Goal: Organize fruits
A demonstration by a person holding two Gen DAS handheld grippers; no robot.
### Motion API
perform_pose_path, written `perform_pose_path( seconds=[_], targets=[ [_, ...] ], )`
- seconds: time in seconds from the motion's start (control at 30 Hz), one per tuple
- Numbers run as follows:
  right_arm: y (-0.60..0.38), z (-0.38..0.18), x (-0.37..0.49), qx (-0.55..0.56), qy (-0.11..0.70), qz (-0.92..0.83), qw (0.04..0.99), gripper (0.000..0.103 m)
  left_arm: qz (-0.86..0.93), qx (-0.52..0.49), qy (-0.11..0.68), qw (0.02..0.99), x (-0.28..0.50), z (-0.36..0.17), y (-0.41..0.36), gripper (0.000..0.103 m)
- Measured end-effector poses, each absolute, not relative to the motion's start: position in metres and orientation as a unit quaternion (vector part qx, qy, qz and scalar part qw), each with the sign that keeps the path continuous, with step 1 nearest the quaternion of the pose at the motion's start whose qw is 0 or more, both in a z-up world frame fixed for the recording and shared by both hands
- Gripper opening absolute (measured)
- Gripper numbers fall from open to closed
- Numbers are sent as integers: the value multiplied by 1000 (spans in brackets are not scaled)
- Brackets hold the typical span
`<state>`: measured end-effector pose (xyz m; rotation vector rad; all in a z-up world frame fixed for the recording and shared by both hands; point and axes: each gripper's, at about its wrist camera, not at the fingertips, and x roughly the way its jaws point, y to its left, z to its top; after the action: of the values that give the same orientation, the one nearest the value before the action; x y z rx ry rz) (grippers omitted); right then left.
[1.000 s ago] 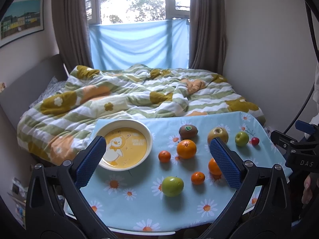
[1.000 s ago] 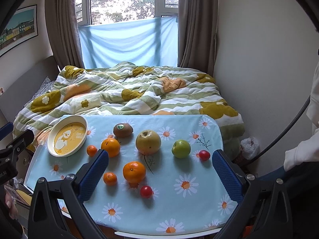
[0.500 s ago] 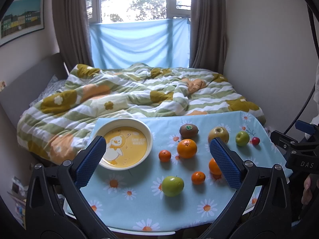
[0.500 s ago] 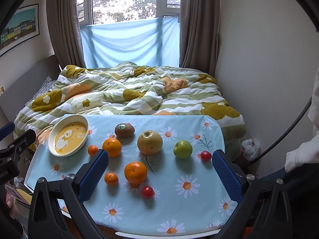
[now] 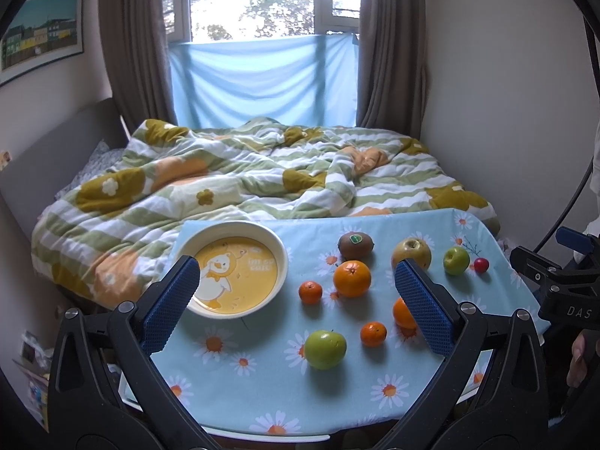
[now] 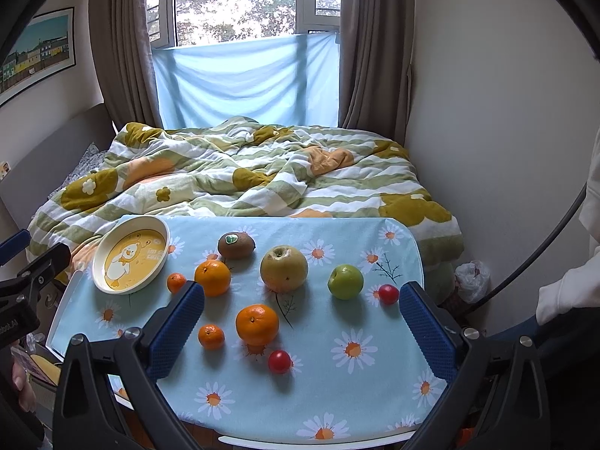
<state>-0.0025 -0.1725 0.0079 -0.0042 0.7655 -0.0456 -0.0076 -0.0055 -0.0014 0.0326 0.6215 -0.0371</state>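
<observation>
Both tools, left (image 5: 296, 305) and right (image 6: 302, 328), hang wide and empty above the worktop's (image 6: 375, 382) near edge, fruit scattered, plate (image 5: 279, 258) unfilled.

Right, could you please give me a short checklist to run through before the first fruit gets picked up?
1. Left gripper open, holding nothing: ok.
2. Right gripper open, holding nothing: ok.
3. Duck plate free of fruit, ready to receive: ok.
4. Fruits all apart, none stacked; the kiwi, pear and green apple each stand alone: ok.
5. Near green apple seen by the right camera: not ok, only the left view shows it.
6. Tablecloth lying flat: ok.
</observation>
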Motion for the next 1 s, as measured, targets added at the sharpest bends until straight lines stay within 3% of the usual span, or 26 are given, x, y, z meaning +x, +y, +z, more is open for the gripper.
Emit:
perform_pose_path(
  seconds=[1.0],
  targets=[
    [-155,17,-4,-12,372,-30,928,103,-30,10,324,945,0,-13,13,103]
  ],
)
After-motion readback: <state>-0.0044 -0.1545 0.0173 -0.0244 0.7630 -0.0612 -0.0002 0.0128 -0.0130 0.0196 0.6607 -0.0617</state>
